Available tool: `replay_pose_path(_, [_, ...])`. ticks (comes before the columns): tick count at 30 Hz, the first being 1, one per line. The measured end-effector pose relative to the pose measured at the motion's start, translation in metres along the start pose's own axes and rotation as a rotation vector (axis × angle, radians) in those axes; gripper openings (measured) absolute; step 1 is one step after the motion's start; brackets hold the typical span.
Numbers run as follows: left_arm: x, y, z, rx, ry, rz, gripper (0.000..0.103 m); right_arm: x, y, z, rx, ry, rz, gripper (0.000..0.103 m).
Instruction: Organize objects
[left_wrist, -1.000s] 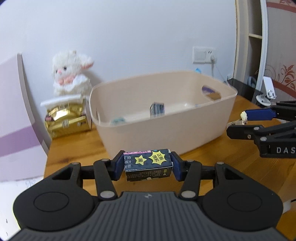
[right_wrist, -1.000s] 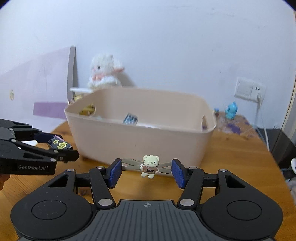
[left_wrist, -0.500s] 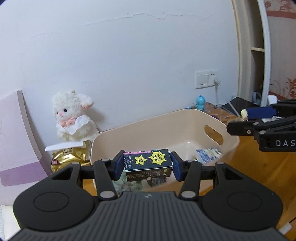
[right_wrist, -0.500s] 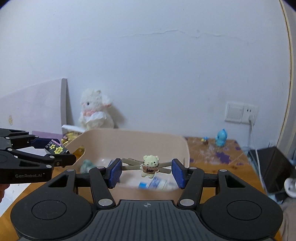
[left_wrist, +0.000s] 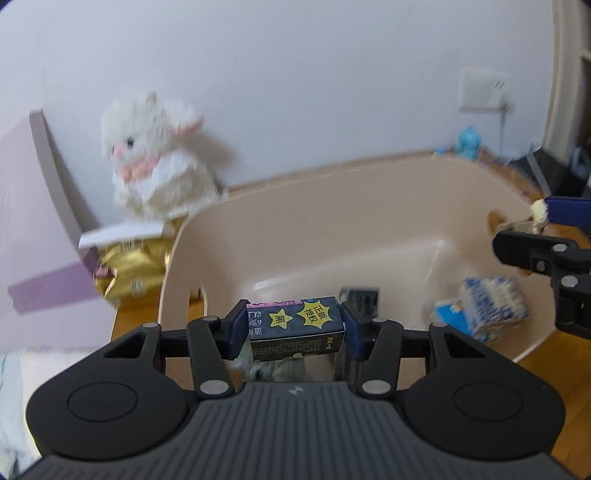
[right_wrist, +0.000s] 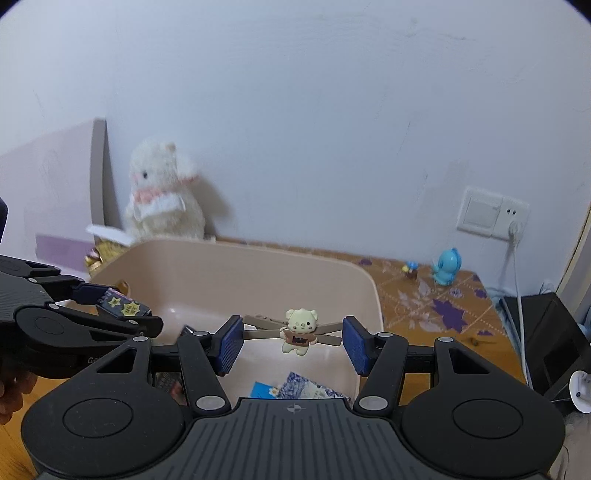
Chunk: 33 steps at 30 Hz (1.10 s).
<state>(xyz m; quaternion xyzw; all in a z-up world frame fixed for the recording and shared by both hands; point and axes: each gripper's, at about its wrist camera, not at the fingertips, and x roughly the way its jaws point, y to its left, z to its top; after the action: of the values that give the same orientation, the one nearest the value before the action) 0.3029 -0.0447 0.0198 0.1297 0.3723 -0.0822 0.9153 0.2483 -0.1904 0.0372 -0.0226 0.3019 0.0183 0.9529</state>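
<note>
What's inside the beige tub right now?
Inside the tub: a blue-and-white packet and a dark box. The left gripper and its box hide the near floor.

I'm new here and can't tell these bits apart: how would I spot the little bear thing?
Find the big beige tub on the wooden table. Above its open top, the right tongs pinch a slim tan hair clip lengthwise. Unlike the dark starred box in the left tongs, it carries a tiny cream bear in a brown shirt.
</note>
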Motion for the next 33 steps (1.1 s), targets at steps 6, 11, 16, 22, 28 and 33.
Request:
replay_pose_path(6, [0.018,0.0,-0.001,-0.005,0.09,0.028,0.055,0.027,-0.004,-0.006,0.014,0.089,0.019,0.056])
replay_pose_path(11, [0.02,0.001,-0.001,-0.025,0.125,0.023,0.07,0.035,-0.004,-0.007,-0.002,0.136,0.031,0.063])
replay_pose_path(16, [0.007,0.002,-0.002,-0.031,0.095,0.029,0.087,0.024,-0.005,-0.007,-0.021,0.109,0.034,0.078])
replay_pose_path(22, [-0.018,0.001,-0.004,-0.045,0.04,0.036,0.093,0.001,-0.01,-0.004,-0.006,0.081,0.055,0.093])
replay_pose_path(28, [-0.047,0.002,-0.013,-0.085,-0.027,0.065,0.093,-0.029,-0.012,-0.009,0.005,0.062,0.062,0.093])
replay_pose_path(33, [-0.071,0.0,-0.027,-0.09,-0.078,0.084,0.093,-0.058,-0.012,-0.019,-0.004,0.015,0.047,0.093])
